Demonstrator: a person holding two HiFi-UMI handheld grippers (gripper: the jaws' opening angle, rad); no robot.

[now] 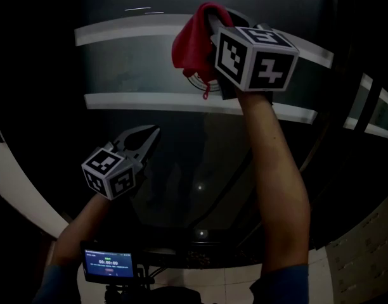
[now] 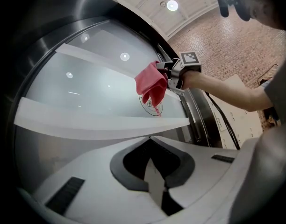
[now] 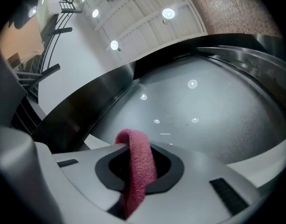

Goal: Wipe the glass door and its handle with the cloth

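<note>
My right tongs point(image 1: 208, 29) are clamped on the red cloth point(image 1: 189, 43). One fold is pinched between the jaws and the rest hangs in a bunch off the tips. The cloth sits high on the glass door point(image 1: 143, 170), over a round mark point(image 2: 154, 107) and above the lower frosted strip point(image 1: 149, 100). I cannot tell whether it touches the glass. My left tongs point(image 1: 149, 135) are lower and to the left, well apart from the cloth, with the jaws closed together on nothing.
</note>
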